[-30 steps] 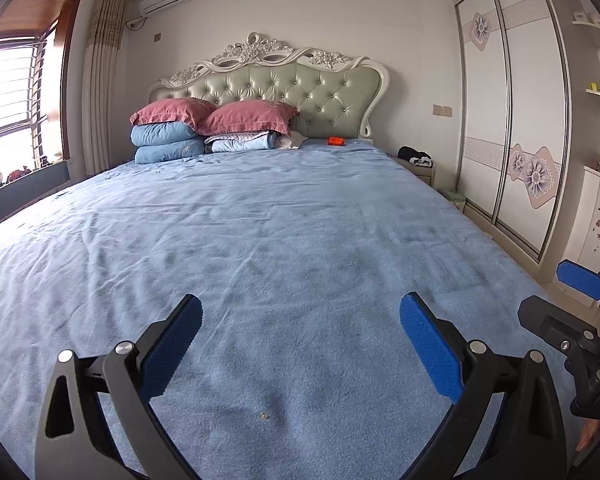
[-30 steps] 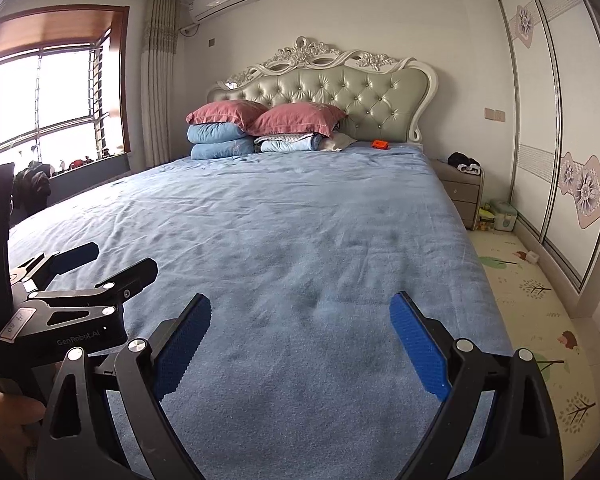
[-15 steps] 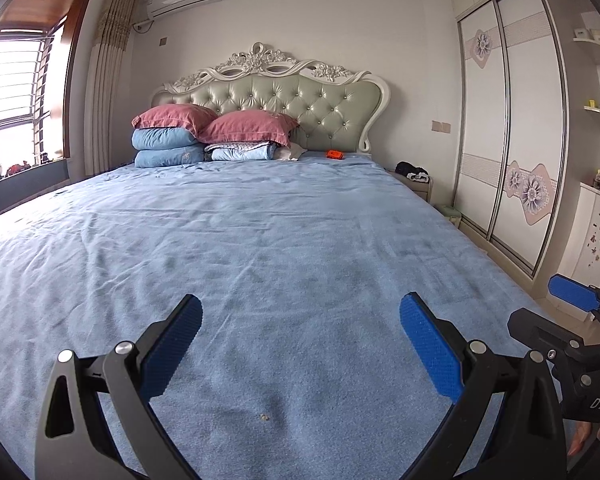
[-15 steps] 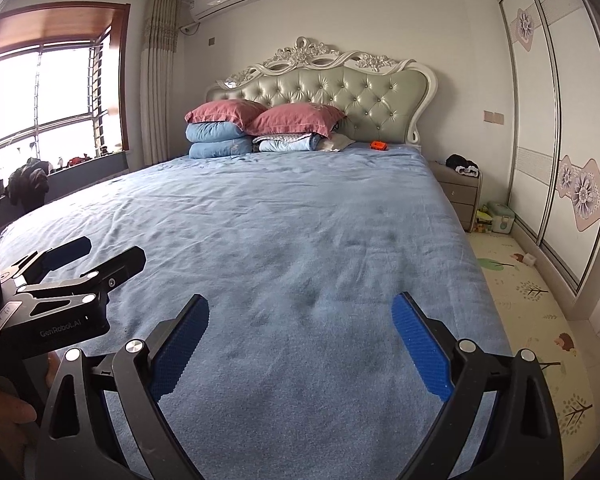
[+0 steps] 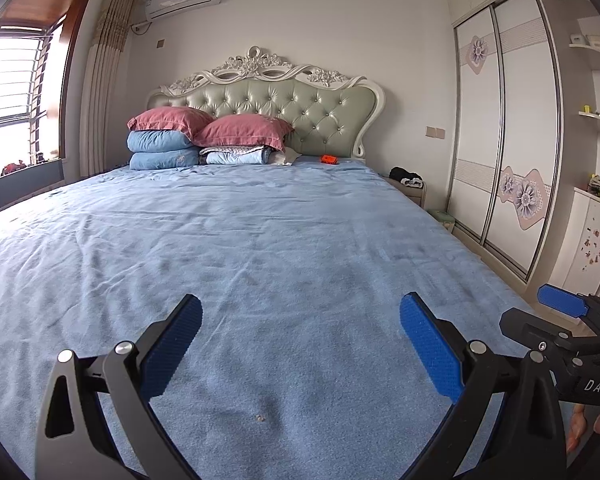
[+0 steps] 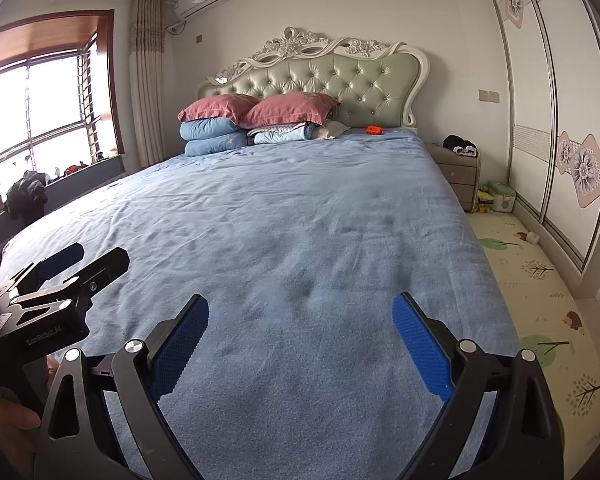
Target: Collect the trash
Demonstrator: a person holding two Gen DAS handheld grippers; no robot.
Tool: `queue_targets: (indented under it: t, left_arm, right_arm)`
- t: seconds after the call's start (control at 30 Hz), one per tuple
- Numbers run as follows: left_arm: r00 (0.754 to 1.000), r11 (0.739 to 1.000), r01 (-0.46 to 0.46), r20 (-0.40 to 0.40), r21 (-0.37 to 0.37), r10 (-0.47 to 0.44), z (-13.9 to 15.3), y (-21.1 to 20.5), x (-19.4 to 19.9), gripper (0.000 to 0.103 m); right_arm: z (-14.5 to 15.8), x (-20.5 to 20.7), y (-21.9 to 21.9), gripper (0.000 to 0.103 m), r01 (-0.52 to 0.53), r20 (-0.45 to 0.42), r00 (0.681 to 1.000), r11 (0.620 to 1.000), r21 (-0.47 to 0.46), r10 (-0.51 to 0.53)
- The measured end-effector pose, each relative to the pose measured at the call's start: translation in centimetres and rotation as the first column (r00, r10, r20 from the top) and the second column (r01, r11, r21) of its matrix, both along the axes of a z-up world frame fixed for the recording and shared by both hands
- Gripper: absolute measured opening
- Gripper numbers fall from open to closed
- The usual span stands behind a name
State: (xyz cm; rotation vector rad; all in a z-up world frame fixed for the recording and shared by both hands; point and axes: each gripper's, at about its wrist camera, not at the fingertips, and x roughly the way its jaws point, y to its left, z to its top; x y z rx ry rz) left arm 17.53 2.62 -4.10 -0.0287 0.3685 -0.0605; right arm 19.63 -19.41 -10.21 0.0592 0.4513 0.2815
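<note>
From your left wrist view, your left gripper [image 5: 300, 344] hangs over the foot of the bed [image 5: 260, 260], its blue pads spread wide apart with nothing between them. A tiny scrap [image 5: 259, 419] lies on the blue bedspread just ahead of the gripper, between the lines of its two fingers; it is too small to tell what it is. A small orange item [image 5: 329, 159] rests far off at the head of the bed, near the green headboard [image 5: 300, 116] and to the right of the stacked pillows [image 5: 208, 136]. Your right gripper [image 5: 556, 312] shows at the right edge, beside the bed.

From your right wrist view, your right gripper [image 6: 300, 340] also hovers above the bedspread with its fingers wide apart and holding nothing. The orange item [image 6: 374, 130] sits by the headboard, well apart from both grippers. Your left gripper [image 6: 80, 260] appears at the left, low over the bed. A nightstand [image 6: 458, 176] stands to the right of the bed, with a patterned floor mat [image 6: 540, 300] alongside.
</note>
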Motion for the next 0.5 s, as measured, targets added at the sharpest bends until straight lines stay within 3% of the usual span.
queue_targets:
  t: [0.5]
  left_arm:
    - [0.999,1.000,-0.024,-0.040,0.020,0.025,-0.40,-0.24,0.52,0.099]
  right_arm:
    - [-0.03,-0.02,0.00,0.090,0.000,0.000,1.000,1.000,-0.002,0.000]
